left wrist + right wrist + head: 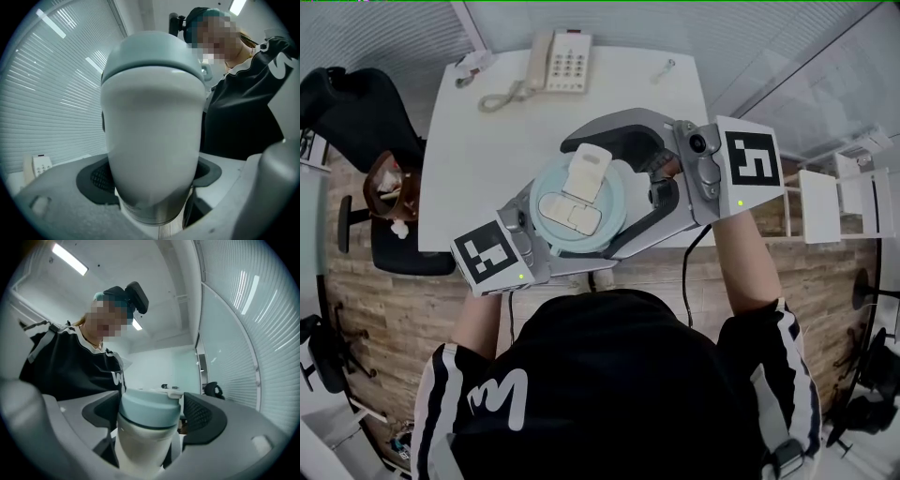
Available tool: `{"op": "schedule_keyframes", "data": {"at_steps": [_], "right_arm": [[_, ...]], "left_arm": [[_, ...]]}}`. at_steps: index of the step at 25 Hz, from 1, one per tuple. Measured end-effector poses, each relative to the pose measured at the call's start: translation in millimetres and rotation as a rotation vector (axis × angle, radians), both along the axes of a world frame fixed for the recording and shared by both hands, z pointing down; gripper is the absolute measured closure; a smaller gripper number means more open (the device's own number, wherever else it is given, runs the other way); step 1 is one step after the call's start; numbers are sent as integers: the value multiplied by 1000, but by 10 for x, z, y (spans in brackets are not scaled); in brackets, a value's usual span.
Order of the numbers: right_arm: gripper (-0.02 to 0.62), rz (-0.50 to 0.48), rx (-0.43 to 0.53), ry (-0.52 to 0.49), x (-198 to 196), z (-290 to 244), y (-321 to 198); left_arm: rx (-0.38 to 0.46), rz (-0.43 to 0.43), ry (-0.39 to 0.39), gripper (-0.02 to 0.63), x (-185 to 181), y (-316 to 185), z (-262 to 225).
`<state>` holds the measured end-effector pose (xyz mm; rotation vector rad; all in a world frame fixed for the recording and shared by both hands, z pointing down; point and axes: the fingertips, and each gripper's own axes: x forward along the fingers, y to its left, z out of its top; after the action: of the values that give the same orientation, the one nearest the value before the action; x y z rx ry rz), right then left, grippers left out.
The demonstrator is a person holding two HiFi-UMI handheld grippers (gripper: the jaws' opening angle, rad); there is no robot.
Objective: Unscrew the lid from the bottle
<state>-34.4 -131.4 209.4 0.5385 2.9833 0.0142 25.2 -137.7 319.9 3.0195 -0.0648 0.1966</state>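
Jaws of the right gripper point(152, 416) stand spread wide on both sides of the lid point(546, 208). A thin gap shows beside one pad, so I judge that they do not press on it yet. Jaws of the left gripper point(151, 174) are closed on the body of the bottle point(152, 126), with a dark pad against each side of it. The bottle is upright and held in the air, above the near edge of the white table point(487, 141), with the lid on it. A telephone point(562, 61) lies at the far edge of the table, well apart.

Several things could go wrong from here. The white flip cap point(581, 183) on top of the lid stands out to one side. If a right pad closes on this part and not on the round rim, the pad may slip or lift the cap open instead of turning the lid. The body looks smooth and round, so when the lid is tight, the whole bottle may turn inside the left grip and the thread will not loosen. The bottle hangs above the near edge of the table, not on it. If the left grip slips during the twist, the bottle may miss the table and fall to the floor. I cannot tell whether the bottle is full; if it is, a tilt after loosening may spill it.
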Motion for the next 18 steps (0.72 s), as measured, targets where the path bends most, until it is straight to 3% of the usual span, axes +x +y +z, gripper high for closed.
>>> {"op": "schedule_keyframes", "data": {"at_steps": [3,10,14,18], "right_arm": [[166,178,45,-23,-39,-52,-136],[142,590,3,-51,-72,-162,-226],[135,779,13,6,-137,-62,-347],[135,872,65,41,-174,7,-395]], "left_arm": [[-5,-137,29,166,-73,-182,-31],[103,-454,-103,166,-187,-549,28],[95,-555,-102,166,-214,-634,55],[81,-627,-110,166,-240,-686,65]]}}
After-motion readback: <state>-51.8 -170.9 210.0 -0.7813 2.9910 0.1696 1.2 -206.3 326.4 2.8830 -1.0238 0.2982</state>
